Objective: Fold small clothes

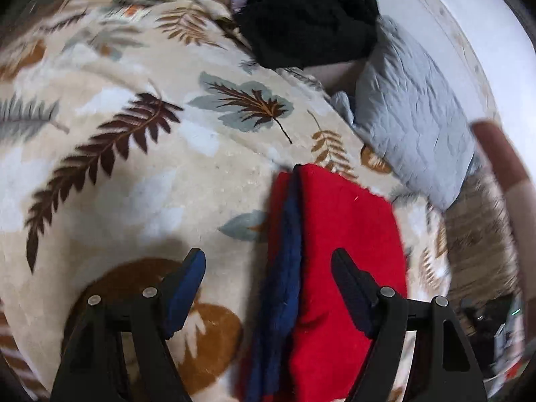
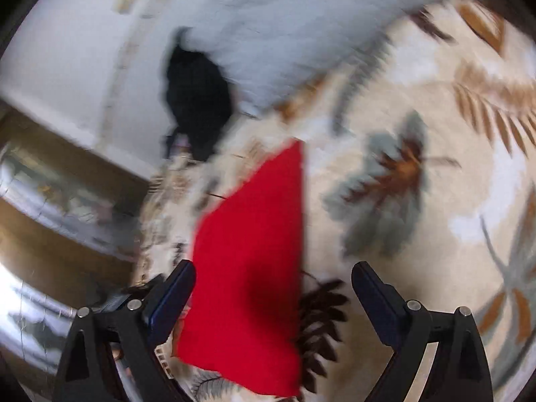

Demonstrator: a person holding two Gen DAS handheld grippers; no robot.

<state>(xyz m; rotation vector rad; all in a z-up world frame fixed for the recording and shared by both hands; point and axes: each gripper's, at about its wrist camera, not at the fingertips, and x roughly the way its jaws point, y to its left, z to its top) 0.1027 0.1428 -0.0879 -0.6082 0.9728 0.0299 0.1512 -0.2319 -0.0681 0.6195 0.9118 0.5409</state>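
Note:
A folded red garment (image 1: 345,251) with a navy blue layer (image 1: 281,288) along its left edge lies flat on the leaf-patterned blanket (image 1: 134,184). My left gripper (image 1: 268,258) is open above it, its jaws straddling the navy edge, holding nothing. In the right wrist view the same red garment (image 2: 254,251) lies between my right gripper's (image 2: 273,271) open jaws; that view is blurred. A black garment (image 1: 308,16) lies in a heap at the far side, also seen in the right wrist view (image 2: 197,100).
A grey quilted pillow (image 1: 412,117) lies right of the red garment, white in the right wrist view (image 2: 284,23). White wall (image 1: 469,16) behind. The bed edge and floor (image 1: 475,241) are at the right. Shelves (image 2: 67,207) stand left in the right wrist view.

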